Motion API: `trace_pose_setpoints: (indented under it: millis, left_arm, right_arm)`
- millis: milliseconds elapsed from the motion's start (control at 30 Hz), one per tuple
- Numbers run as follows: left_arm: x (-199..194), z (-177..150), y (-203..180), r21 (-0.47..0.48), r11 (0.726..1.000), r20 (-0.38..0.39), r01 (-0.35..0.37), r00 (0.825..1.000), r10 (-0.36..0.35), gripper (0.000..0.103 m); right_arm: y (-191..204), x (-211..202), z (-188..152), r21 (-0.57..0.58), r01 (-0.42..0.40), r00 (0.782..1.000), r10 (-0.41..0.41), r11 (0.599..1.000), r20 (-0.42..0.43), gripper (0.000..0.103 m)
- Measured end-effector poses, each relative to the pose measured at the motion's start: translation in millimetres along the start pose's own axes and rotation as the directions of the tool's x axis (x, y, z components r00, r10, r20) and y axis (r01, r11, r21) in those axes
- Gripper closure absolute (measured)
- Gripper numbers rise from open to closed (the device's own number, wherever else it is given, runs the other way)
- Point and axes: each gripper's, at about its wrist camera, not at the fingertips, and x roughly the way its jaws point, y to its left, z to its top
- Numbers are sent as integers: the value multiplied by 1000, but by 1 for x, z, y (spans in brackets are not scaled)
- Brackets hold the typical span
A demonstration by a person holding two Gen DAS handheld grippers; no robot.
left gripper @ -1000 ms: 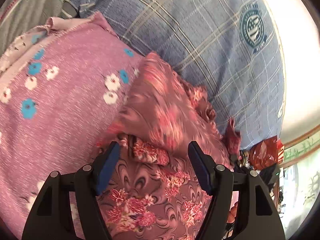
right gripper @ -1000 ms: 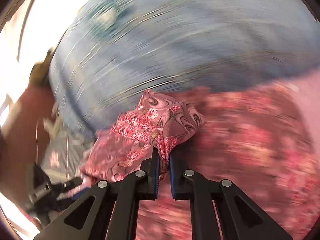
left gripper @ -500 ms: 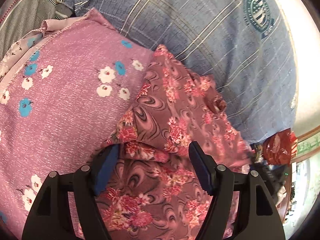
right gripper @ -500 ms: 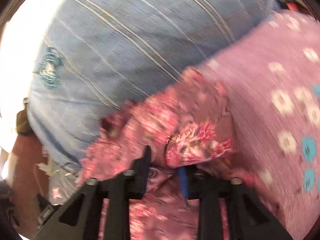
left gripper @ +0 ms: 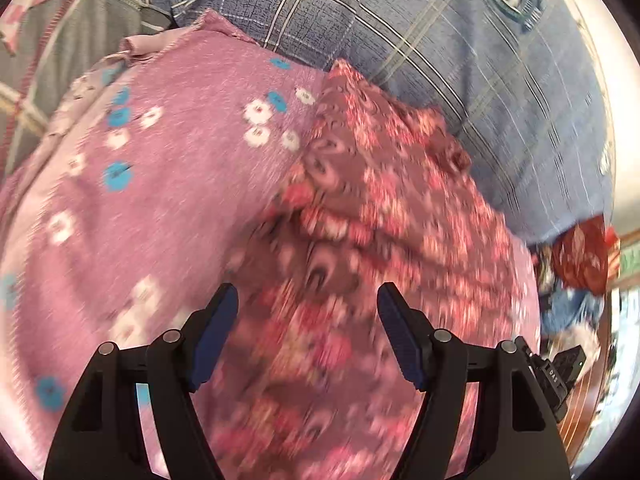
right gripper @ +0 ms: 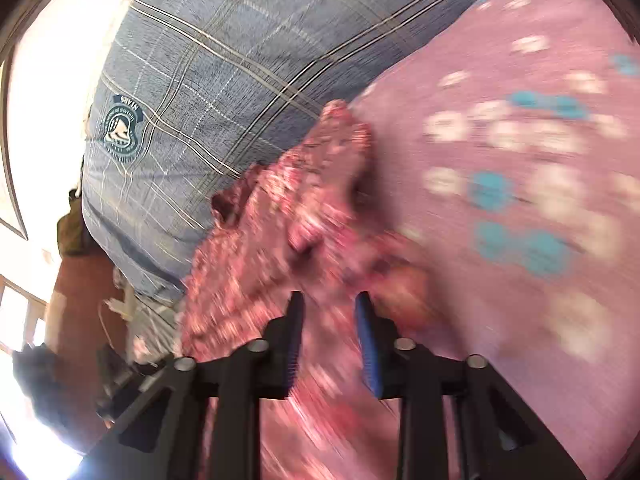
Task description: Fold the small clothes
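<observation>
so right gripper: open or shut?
Open: right gripper shows a clear gap between its blue pads, with the red floral garment lying loose beyond.

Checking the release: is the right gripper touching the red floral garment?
Cannot tell. In the right wrist view, the right gripper stands open over the red floral garment, but motion blur hides any gap or contact.

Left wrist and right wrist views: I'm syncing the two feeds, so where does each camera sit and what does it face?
Left wrist: rides the left claw, looking along its open fingers at the red floral garment.
Right wrist: rides the right claw, fingers apart, facing the same garment.
Shared: the pink flowered cloth and blue plaid cloth.
</observation>
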Motion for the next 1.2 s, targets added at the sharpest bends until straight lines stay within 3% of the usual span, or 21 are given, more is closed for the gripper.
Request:
trace_pose_setpoints:
  millis: [67,233,400,533,700,833,867,900,933,967,1067,1200]
  left_arm:
    - [-10,-13,4,32,999,-24,-5,1000,6,31]
    - [-24,-65,16,139,988,-104,-59,992,74,31]
    - [-23,-120,29,171,985,-223,-3,974,41,31]
    - [-29,-154,31,254,967,-249,-22,965,87,31]
    - [-38,-181,31,285,957,-297,52,954,37,27]
    - [-40,-198,24,359,931,-305,65,951,51,27]
    - [-41,-200,21,371,927,-286,53,956,60,29]
    - [-44,-203,23,377,925,-268,50,962,57,56]
    - [-43,-204,25,370,927,-278,60,959,49,92]
    - [-40,-205,28,347,935,-305,75,952,37,99]
    - [-38,-200,44,263,962,-306,78,952,7,99]
    - [-55,-190,48,181,969,-269,171,956,-119,99]
  right_arm:
    - [-8,-26,-15,-48,50,999,-50,998,3,67]
    - [-28,-63,-52,-101,86,995,-90,991,-34,63]
    - [-39,-77,-93,-145,79,985,-100,986,-142,58]
    - [-46,-83,-130,-179,48,966,-91,983,-241,58]
    - [-43,-90,-156,-260,41,938,-127,965,-323,55]
    - [-35,-86,-172,-367,40,911,-185,929,-368,59]
    - [-33,-85,-174,-395,36,909,-195,918,-369,62]
    - [-32,-84,-176,-409,33,907,-199,912,-370,78]
    - [-31,-84,-177,-423,33,907,-205,906,-369,99]
    - [-30,-84,-177,-427,31,909,-204,903,-364,99]
    - [-26,-92,-175,-414,-10,930,-144,910,-339,99]
    - [-15,-110,-167,-382,-101,957,-15,918,-289,99]
